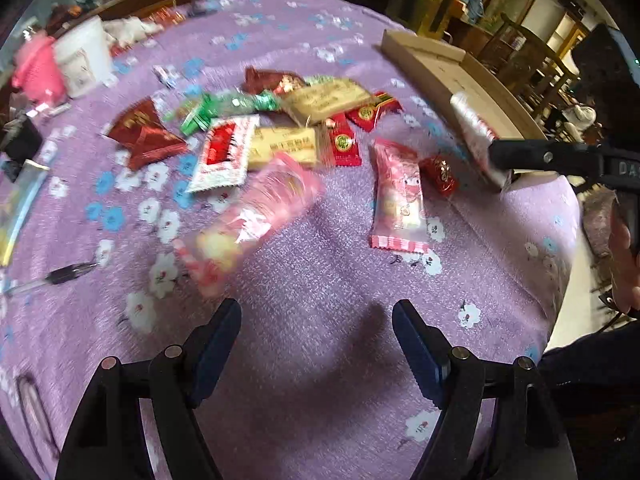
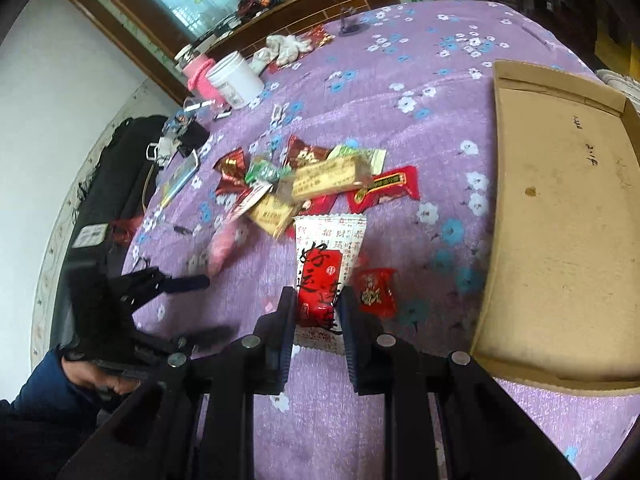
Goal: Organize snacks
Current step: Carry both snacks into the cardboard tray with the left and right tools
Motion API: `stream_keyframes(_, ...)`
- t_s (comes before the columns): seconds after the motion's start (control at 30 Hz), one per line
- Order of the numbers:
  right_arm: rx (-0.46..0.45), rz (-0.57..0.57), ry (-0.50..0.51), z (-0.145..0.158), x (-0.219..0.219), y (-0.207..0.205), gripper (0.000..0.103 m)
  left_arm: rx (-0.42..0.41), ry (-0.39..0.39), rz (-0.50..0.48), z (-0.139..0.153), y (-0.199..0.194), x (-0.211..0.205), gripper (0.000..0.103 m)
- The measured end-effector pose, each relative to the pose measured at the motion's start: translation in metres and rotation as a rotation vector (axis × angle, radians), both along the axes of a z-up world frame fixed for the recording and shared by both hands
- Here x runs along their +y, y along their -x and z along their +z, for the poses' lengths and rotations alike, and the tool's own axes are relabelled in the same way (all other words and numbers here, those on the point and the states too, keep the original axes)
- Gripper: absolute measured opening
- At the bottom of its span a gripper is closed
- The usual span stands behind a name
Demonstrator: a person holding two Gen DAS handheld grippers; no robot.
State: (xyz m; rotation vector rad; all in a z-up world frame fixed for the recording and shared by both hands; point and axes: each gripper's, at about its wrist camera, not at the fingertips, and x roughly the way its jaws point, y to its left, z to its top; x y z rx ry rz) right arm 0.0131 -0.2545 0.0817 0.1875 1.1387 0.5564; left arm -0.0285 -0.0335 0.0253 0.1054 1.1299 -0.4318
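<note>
Between the two fingers of the right claw [image 2: 316,312] sits a red-and-white snack packet [image 2: 322,276], clamped at its lower half and lifted above the purple flowered cloth [image 2: 400,92] that covers the surface. Just beside it on the right lies a small red candy [image 2: 376,292]. To the right of that is a flat cardboard tray [image 2: 560,240] with low walls; its brown floor shows only stains and some handwriting, no snacks in it.

The left claw [image 1: 316,344] hangs over bare cloth with its fingers apart and nothing between them. Ahead of it lie two pink packets, one blurred [image 1: 256,220] and one sharp [image 1: 398,196]. Beyond them is the heap of snacks [image 1: 280,120]: red, green and yellow wrappers overlapping one another, all outside the tray.

At the far edge of the surface stand a white tub [image 2: 236,78] and a pink container [image 2: 200,76], touching; what they hold cannot be seen.
</note>
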Motion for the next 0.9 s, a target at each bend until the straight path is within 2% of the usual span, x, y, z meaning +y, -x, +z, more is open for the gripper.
stream_keyframes(0.07, 0.011, 0.011, 0.003, -0.004, 0.002, 0.002, 0.021, -0.040, -0.001, 0.022, 0.008, -0.003, 0.003, 0.081)
stream_keyframes(0.17, 0.022, 0.014, 0.003, -0.007, 0.002, 0.003, 0.021, -0.082, -0.063, 0.068, 0.017, -0.020, 0.009, 0.081)
stream_keyframes(0.3, 0.022, 0.021, -0.003, -0.007, 0.000, 0.004, 0.021, -0.078, -0.153, 0.021, 0.000, -0.043, 0.002, 0.081)
stream_keyframes(0.37, 0.017, 0.019, -0.006, -0.006, -0.003, 0.004, 0.021, -0.043, -0.134, 0.011, -0.010, -0.051, 0.006, 0.081)
stream_keyframes(0.4, 0.015, 0.015, -0.008, -0.006, -0.005, 0.004, 0.021, -0.022, -0.128, 0.011, -0.015, -0.054, 0.005, 0.071)
stream_keyframes(0.53, 0.016, -0.018, -0.030, -0.004, -0.016, 0.003, 0.021, -0.047, -0.131, 0.050, -0.015, -0.047, 0.001, 0.051)
stream_keyframes(0.7, 0.032, -0.059, -0.058, -0.006, -0.029, 0.004, 0.021, -0.041, -0.065, 0.136, -0.012, -0.027, 0.002, 0.042)
stream_keyframes(0.8, 0.042, -0.070, -0.069, -0.008, -0.032, 0.004, 0.021, -0.024, 0.041, 0.168, -0.003, -0.012, 0.006, 0.041)
stream_keyframes(0.9, 0.054, -0.074, -0.079, -0.010, -0.033, 0.003, 0.021, -0.053, 0.065, 0.166, 0.014, -0.001, -0.002, 0.041)
